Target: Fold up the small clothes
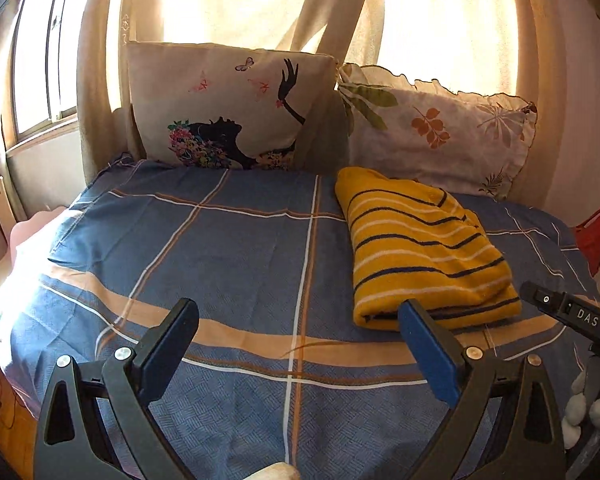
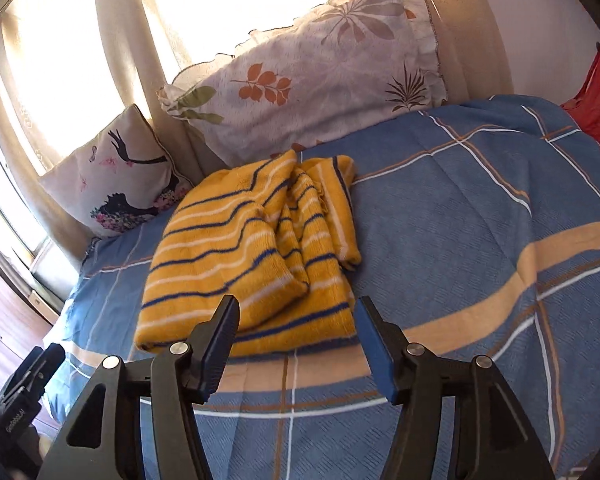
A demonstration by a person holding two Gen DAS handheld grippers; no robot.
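1. Both claws are empty with their jaws apart: the left claw (image 1: 300, 320) gapes wide over bare bedspread, and the right claw (image 2: 296, 320) stands partly spread just in front of the sweater, nothing between its pads.
2. A yellow striped sweater (image 1: 424, 248) lies on the bed (image 1: 220, 248), already folded into a thick rectangular bundle, near the leaf-print pillow (image 1: 440, 128) and to the right of the silhouette cushion (image 1: 228, 104).
3. From the right wrist view, the sweater (image 2: 236, 252) shows several stacked layers, with a loose flap or sleeve lying along its right side.
4. It looks like a soft, light knit: floppy, no stiffness, likely to sag and unfold if lifted by one point. The knit surface should give the pads good friction, so slipping seems unlikely.
5. Nothing about it is fragile; a firm pinch should do no harm.
6. Best hold, as I judge it: pinch through all layers at the near folded edge, one claw at each near corner, so the bundle stays together.
7. The loose right-hand flap would want tucking or gripping along with the body, or it may trail.
8. A soft bedspread underneath could get pinched with the cloth, so the pads should bite only the sweater edge.
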